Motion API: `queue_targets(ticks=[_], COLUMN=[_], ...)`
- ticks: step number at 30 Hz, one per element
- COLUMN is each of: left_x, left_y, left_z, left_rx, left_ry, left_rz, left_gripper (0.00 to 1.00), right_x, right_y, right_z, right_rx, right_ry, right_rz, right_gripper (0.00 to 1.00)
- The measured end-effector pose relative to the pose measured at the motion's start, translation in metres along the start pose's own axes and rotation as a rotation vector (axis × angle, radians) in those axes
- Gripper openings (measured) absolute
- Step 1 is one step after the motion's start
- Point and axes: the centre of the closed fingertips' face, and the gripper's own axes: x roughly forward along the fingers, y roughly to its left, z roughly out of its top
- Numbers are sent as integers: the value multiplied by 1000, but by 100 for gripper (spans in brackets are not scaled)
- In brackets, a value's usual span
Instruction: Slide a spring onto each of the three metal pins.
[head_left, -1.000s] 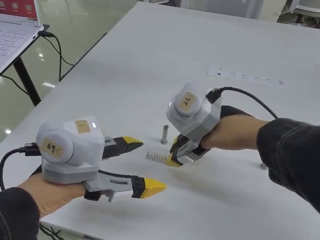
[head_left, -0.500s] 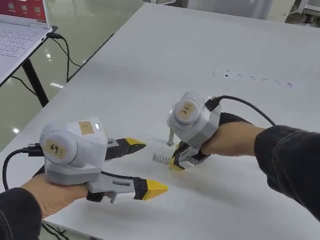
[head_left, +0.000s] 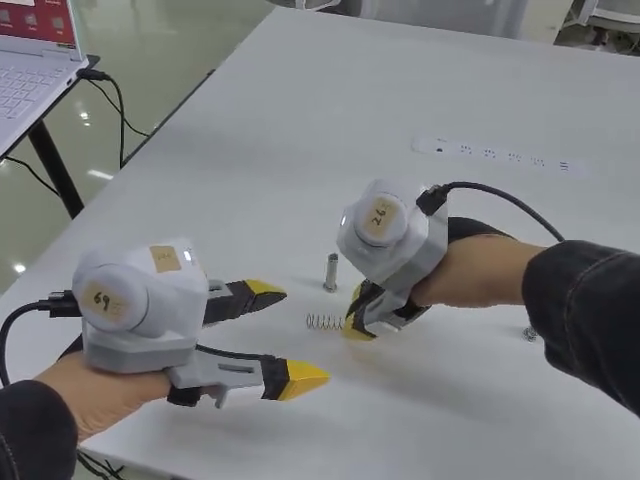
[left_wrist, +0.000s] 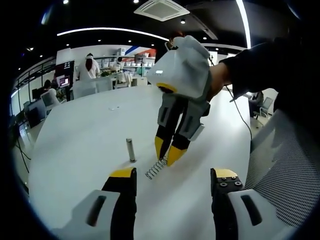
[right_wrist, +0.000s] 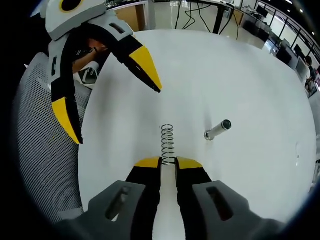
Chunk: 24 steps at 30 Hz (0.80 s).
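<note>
A small coil spring (head_left: 325, 322) sticks out level from my right gripper (head_left: 355, 322), which is shut on its near end. Seen along the right gripper (right_wrist: 168, 162), the spring (right_wrist: 168, 142) points straight ahead, low over the white table. One short metal pin (head_left: 331, 272) stands upright just beyond the spring, and shows as a pin (right_wrist: 218, 130) to the spring's right. My left gripper (head_left: 288, 333) hangs open at the table's near edge with nothing in it. From the left gripper (left_wrist: 173, 175) I see the spring (left_wrist: 156, 168), the pin (left_wrist: 131, 149) and the right gripper (left_wrist: 167, 152).
A white power strip (head_left: 500, 155) lies on the table (head_left: 300, 120) at the far right. A small metal piece (head_left: 529, 333) peeks out beside the right sleeve. A laptop (head_left: 30, 60) sits on a stand off the table's left edge.
The right gripper, still holding the spring, has shifted slightly so the spring now lies just in front of the pin. The left gripper has barely moved. The head camera has wandered.
</note>
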Motion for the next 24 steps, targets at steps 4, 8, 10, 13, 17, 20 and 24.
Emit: queue_targets(ticks=[4,8,10,13,17,20,24], left_x=[5,10,12,16,20,23,26], left_y=[-5,-10,-12,-18,-24,-30,-35], left_z=[3,5,6,9,11,14,16], left_rx=[12,26,33,49,66,78,93], left_ry=[-1,4,4,2,2,-1,-1], left_rz=[-19,-48,-59,-82,-108,-137,-152], left_gripper=[55,51,49,46,41,37,34], right_x=[-16,-33,-40,-50,-59,-63,-65], right_y=[10,20,26,32,38,41,43], right_z=[-6,-13,-14,-14,-15,-15,-18], right_rx=[9,-14,-26,-49,-69,-76,-80], right_ry=[-18,-17,-25,-31,-36,-41,-38], right_rz=[28,49,59,67,74,75,81], right_gripper=[12,12,12,12,12,12,12])
